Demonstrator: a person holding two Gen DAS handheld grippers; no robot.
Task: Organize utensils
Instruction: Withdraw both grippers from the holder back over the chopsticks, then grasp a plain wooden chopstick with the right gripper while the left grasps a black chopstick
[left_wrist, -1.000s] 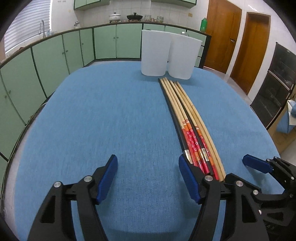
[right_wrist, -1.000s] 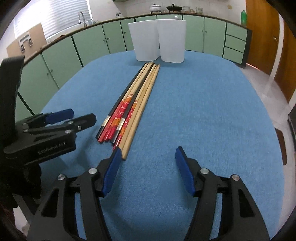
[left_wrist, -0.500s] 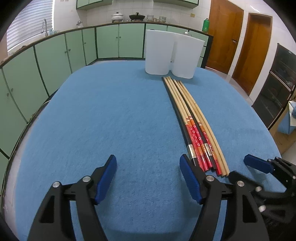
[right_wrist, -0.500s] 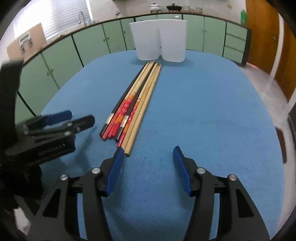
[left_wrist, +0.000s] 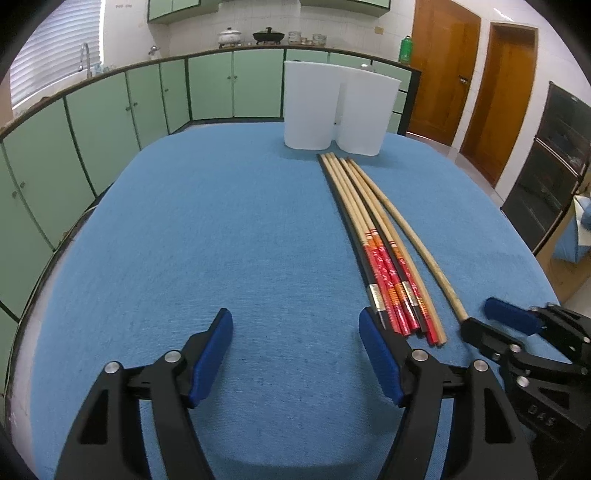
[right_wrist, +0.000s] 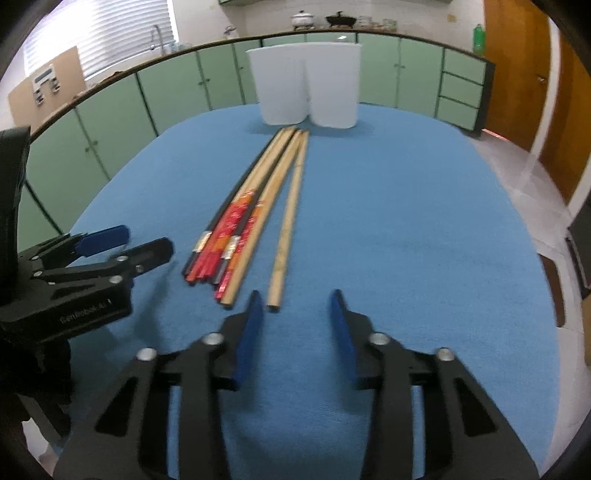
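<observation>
Blue-clothed bench (right_wrist: 406, 221): right hand-held gripper (right_wrist: 295, 310), empty, is closing beside the lone chopstick (right_wrist: 286, 236), risking missing it; left hand-held gripper (left_wrist: 295, 332) is gaping, empty.

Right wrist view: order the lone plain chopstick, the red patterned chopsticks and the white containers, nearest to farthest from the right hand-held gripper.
1. Lone plain chopstick, end just ahead of the right hand-held gripper.
2. Red patterned chopsticks, ahead left.
3. White containers, table's far end.

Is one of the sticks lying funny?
Yes. One plain wooden chopstick lies apart from the bundle of chopsticks, splayed out with a gap at its near end by the right tongs, which are closing with nothing between them.
</observation>
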